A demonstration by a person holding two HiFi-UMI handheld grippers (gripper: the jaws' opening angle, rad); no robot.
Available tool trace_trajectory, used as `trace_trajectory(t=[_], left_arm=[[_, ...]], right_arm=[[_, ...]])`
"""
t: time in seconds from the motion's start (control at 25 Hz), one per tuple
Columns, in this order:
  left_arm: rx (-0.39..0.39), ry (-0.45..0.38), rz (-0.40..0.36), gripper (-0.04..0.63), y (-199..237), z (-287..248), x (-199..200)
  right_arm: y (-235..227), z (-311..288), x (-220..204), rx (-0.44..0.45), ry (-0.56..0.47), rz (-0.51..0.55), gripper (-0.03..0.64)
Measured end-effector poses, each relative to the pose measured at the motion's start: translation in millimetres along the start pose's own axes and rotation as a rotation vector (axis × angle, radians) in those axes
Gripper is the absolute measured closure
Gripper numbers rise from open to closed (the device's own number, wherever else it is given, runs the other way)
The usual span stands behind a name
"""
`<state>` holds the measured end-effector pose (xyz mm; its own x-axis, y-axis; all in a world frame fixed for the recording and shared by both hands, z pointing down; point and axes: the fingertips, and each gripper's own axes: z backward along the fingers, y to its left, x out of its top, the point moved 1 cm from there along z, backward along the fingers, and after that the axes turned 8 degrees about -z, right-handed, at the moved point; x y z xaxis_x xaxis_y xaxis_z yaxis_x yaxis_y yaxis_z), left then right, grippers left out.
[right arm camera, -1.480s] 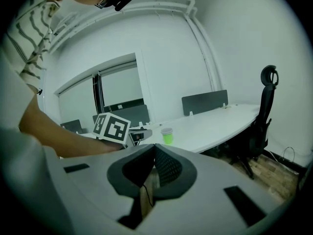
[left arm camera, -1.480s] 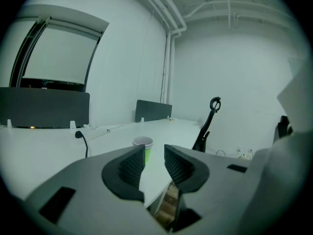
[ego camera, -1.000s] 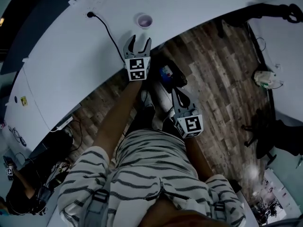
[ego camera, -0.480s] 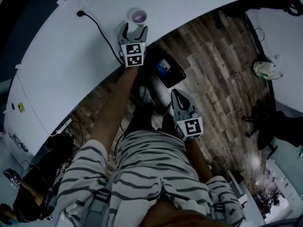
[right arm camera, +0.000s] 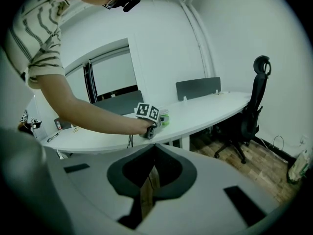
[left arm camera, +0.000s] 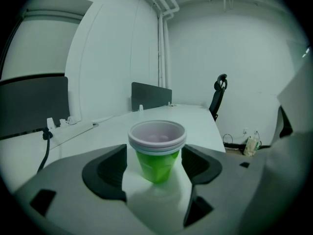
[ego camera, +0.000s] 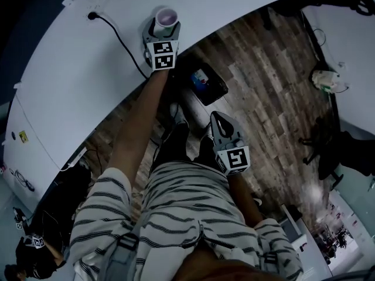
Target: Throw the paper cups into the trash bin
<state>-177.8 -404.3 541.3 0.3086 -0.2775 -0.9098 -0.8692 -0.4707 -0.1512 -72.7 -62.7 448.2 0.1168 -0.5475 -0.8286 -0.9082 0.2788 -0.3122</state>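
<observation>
Those paper cups (left arm camera: 156, 153) look like a nested pair with green tapered walls and pale rolled rims. They're standing upright on the smooth white desk (left arm camera: 88, 136), right between the left gripper (ego camera: 162, 31) jaws, which have just been opening and now sit wide, pads not pressing. My guess is they're super light and crush easily, so squeeze gently mid-wall, just under the rims. The right gripper (right arm camera: 152, 173) is closed on nothing.

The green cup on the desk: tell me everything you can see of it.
The green cup looks like paper: bright green wall, pale lining, a white rolled rim that seems doubled, as if two are nested. It stands upright on the white desk, between the left gripper's jaws, which have just been opening; no pad visibly presses it.
</observation>
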Motion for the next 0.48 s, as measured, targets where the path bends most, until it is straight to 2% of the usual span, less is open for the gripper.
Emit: trace_trajectory(t=[0.28,0.48], left_arm=[[0.003,0.009,0.040,0.258,1.4,-8.4,1.8],[0.003,-0.001,0.060,0.285,3.2,-3.1,2.6]], right_arm=[[-3.4,4.0,-2.5,-0.010,0.002,-0.005,0.607],[-3.3,6.8,-1.0,-0.010,-0.010,-0.005,0.607]])
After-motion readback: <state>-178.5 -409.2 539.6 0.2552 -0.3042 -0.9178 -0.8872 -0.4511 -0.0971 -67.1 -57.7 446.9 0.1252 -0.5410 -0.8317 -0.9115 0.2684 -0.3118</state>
